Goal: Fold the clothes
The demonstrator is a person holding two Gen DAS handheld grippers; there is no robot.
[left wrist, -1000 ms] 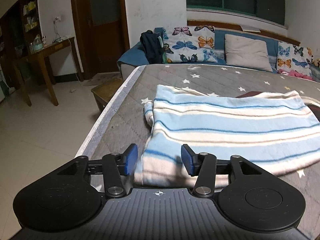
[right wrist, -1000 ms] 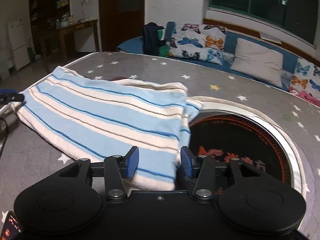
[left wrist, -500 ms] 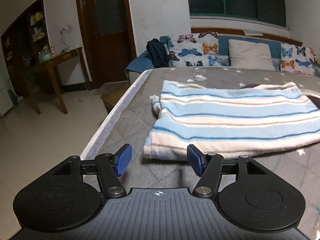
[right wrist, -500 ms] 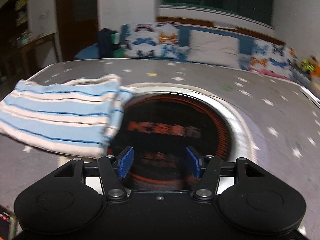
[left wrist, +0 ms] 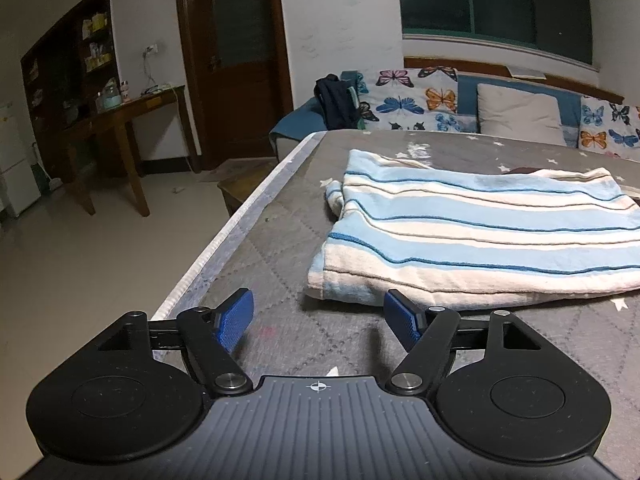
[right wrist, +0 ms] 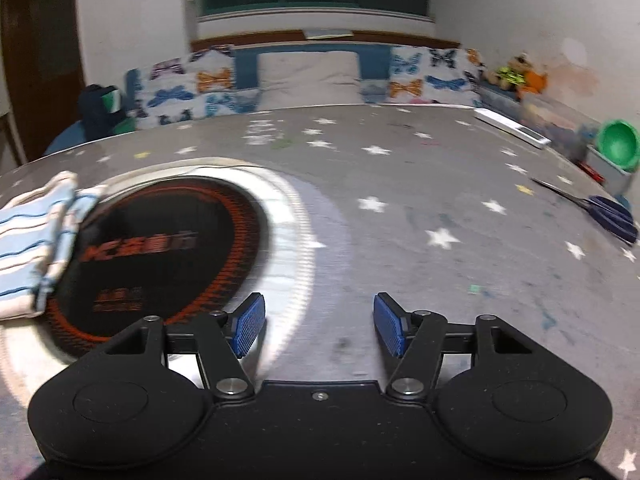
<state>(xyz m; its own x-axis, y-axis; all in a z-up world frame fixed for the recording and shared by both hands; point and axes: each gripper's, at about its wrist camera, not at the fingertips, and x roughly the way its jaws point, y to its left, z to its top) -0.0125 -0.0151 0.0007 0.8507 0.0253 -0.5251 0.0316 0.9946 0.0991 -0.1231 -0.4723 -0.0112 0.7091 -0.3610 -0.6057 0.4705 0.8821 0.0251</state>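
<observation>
A folded garment with light blue and cream stripes [left wrist: 472, 236] lies flat on the grey star-patterned table cover [left wrist: 280, 264]. My left gripper [left wrist: 318, 318] is open and empty, a short way in front of the garment's near left corner, not touching it. In the right wrist view only the garment's right end [right wrist: 32, 248] shows at the far left, lying over the edge of a round black cooktop [right wrist: 160, 252]. My right gripper [right wrist: 319, 330] is open and empty above bare table to the right of the cooktop.
The table's left edge [left wrist: 224, 236] drops to a tiled floor with a wooden desk [left wrist: 120, 120]. Blue-handled scissors [right wrist: 600, 210], a green bowl [right wrist: 618, 144] and a white bar [right wrist: 512, 128] lie at the table's right side. A sofa with butterfly cushions [left wrist: 420, 96] stands behind.
Both grippers opened, let go of the garment and drew back from it. My right gripper swung to the right, away from the garment, over the cooktop and bare table.
</observation>
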